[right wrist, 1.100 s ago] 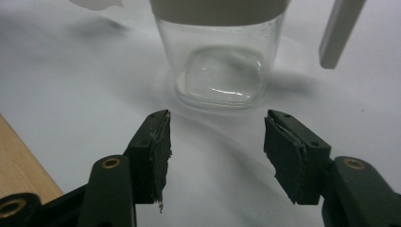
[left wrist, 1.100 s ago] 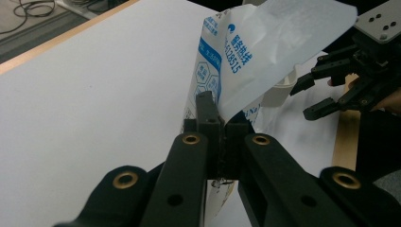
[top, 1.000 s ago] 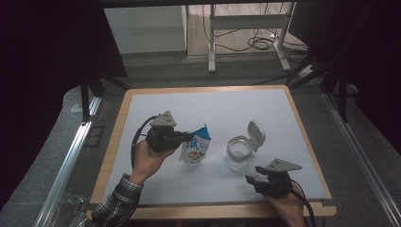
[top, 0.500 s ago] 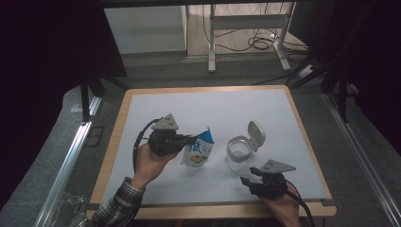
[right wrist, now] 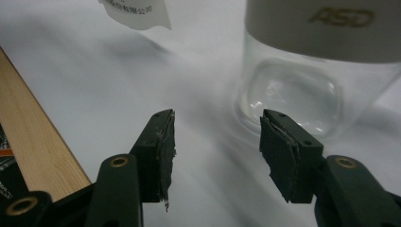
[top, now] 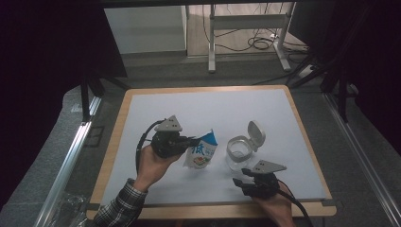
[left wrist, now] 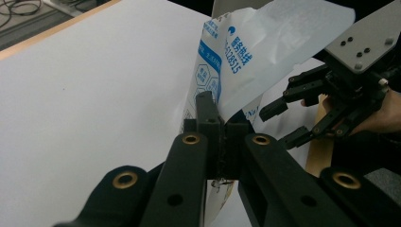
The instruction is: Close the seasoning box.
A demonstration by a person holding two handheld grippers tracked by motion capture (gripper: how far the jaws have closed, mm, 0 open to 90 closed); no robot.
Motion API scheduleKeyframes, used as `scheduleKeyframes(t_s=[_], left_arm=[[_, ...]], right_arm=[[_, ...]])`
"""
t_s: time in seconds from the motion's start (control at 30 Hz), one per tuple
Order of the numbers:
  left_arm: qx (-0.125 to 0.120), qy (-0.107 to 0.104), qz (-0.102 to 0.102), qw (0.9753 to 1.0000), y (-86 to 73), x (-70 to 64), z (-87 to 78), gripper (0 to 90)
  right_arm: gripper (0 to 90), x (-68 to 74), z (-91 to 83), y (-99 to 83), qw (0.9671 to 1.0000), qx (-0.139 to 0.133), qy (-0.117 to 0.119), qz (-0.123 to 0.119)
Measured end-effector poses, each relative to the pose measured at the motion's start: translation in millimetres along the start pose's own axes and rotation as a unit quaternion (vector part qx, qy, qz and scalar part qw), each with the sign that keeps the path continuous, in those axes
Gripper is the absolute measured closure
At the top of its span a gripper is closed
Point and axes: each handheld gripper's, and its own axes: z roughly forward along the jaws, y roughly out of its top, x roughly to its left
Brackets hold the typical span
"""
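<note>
A white and blue printed pouch (top: 202, 151) hangs above the white mat, pinched at its left edge by my left gripper (top: 189, 142), which is shut on it. From the left gripper view, the pouch (left wrist: 246, 61) rises from between the closed jaws of that gripper (left wrist: 221, 127). A clear glass jar (top: 239, 152) with a grey flip lid open stands right of the pouch. My right gripper (top: 241, 182) sits near the front edge just below the jar, open. Through the right gripper view the jar (right wrist: 302, 80) is close ahead of the spread pads (right wrist: 163, 151), nothing between them.
The white mat (top: 208, 111) lies on a wood-rimmed table (top: 302, 127). The wooden front edge (right wrist: 33, 142) runs beside the right gripper. My right gripper (left wrist: 326, 109) also appears beyond the pouch in the left gripper view. A metal rail (top: 66, 165) runs along the table's left.
The left gripper with the pouch has shifted slightly forward and down toward the person. The right gripper has edged left, closer to the jar's base.
</note>
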Motion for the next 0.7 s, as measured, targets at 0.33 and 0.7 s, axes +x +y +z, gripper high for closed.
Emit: scheduleKeyframes(t_s=[0.33,0.7], left_arm=[[-0.003,-0.005,-0.002,1.0,4.2,-5.8,0.4,89.7],[-0.001,-0.011,-0.006,0.9999,7.1,-9.5,3.7,89.8]], right_arm=[[46.1,11.2,12.4,6.7,0.9998,-0.002,0.018,-0.01],[46.1,21.1,32.1,14.3,0.9994,-0.002,0.025,-0.024]])
